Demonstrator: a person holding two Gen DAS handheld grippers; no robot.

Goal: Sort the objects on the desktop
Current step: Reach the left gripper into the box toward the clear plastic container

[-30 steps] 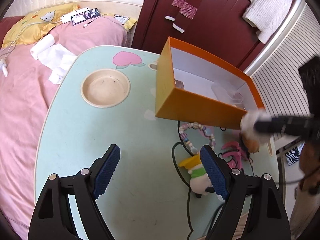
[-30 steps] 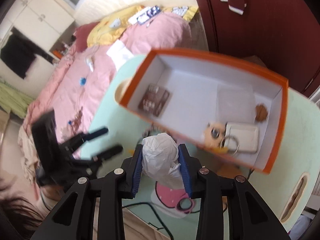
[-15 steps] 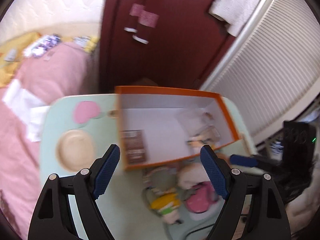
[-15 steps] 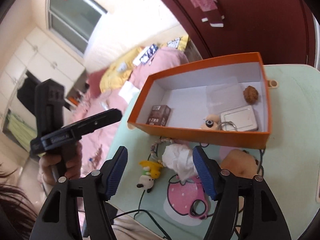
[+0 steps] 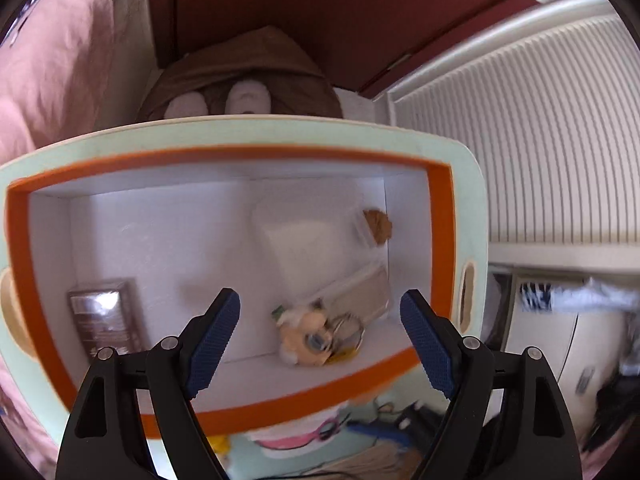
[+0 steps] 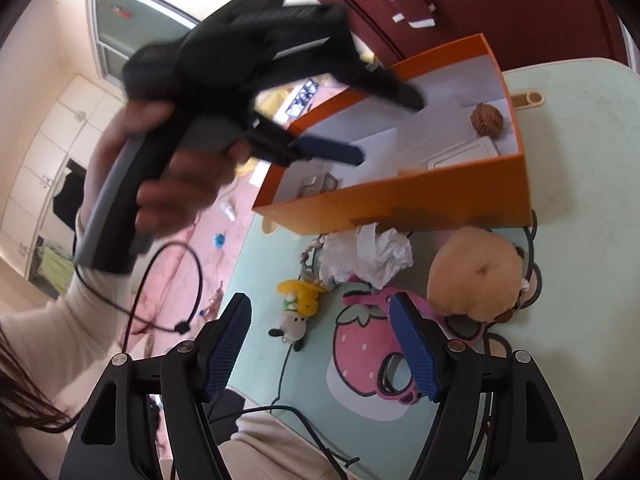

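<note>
The left tongs (image 5: 320, 332) are hanging wide apart and empty over the orange box (image 5: 224, 158), looking straight down into its white interior. Inside the box, a small brown carton (image 5: 105, 322) is lying toward one end, a little plush keychain (image 5: 310, 338) is sitting against the near wall, a pale flat case (image 5: 356, 296) is touching that keychain, and a brown walnut-like ball (image 5: 378, 224) is resting in the far corner.

The right tongs (image 6: 320, 344) are also spread wide, gripping nothing, and are hovering above the mint-green worktop (image 6: 580, 208) on the near side of the box. A crumpled white tissue (image 6: 370, 254) is lying on the worktop, touching the box's orange outer wall. Just beside the tissue, a tan round plush (image 6: 476, 272) is resting close to that same wall. A small yellow-hatted doll (image 6: 298, 308) is lying farther from the box than the tissue, and a pink strawberry mat (image 6: 368, 356) is spreading out beyond the tissue, under the right tongs.
</note>
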